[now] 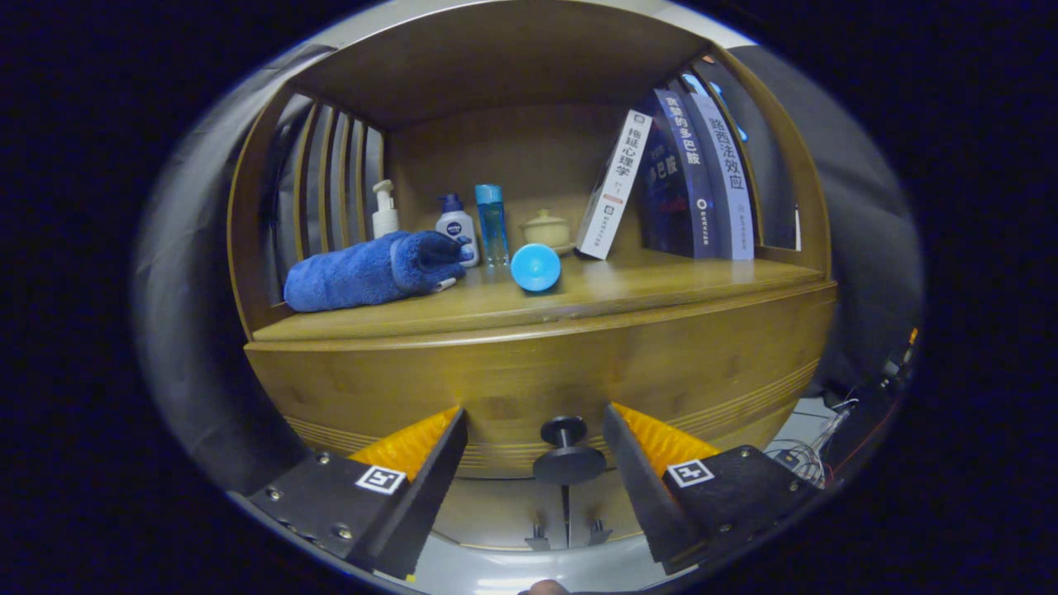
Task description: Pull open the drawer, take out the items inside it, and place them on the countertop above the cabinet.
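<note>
— Drawer [545, 372] state?
— Shut, knob [567, 450] between fingers of tool [537, 442], spread wide, gripping nothing.
— Stage?
— Fits reaching to pull, or just closed after. Towel [372, 271] and ball [536, 268] on worktop [661, 285] beyond.

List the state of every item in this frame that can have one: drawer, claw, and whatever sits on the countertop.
Drawer: closed, front flush with the cabinet.
Drawer knob: free, between the claw's fingers, not touched.
Claw: open, a finger on either side of the knob.
Blue towel: rolled, lying on the countertop.
Pump bottle: upright.
Blue-capped bottle: upright, behind the towel.
Clear blue bottle: upright, capped.
Lidded jar: lid on.
Books: leaning.
</note>
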Available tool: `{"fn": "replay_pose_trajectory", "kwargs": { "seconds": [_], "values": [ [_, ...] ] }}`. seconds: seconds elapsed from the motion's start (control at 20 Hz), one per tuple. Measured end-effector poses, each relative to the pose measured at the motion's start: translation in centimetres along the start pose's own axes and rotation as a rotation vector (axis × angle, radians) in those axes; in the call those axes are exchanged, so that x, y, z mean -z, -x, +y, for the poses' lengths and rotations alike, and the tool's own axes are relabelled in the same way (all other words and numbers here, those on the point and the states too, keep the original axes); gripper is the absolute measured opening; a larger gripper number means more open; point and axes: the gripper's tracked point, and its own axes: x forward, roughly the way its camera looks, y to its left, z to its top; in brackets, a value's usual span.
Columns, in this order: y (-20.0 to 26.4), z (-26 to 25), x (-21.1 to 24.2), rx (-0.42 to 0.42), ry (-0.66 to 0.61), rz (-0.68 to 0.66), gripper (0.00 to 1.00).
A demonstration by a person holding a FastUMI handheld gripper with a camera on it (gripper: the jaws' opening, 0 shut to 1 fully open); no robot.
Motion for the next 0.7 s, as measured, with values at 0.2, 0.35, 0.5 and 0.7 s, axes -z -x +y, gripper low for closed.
{"fn": "replay_pose_trajectory", "kwargs": {
  "seconds": [0.2,0.35,0.5,0.7],
  "values": [
    [0.3,0.1,0.6,-0.008,0.071,0.01,0.99],
    [2.5,0.3,0.1,-0.01,0.073,-0.003,0.99],
    [5.8,0.2,-1.0,-0.01,0.054,-0.03,0.99],
    [10.1,0.5,-2.3,-0.004,0.075,-0.04,0.99]
  ]
}}
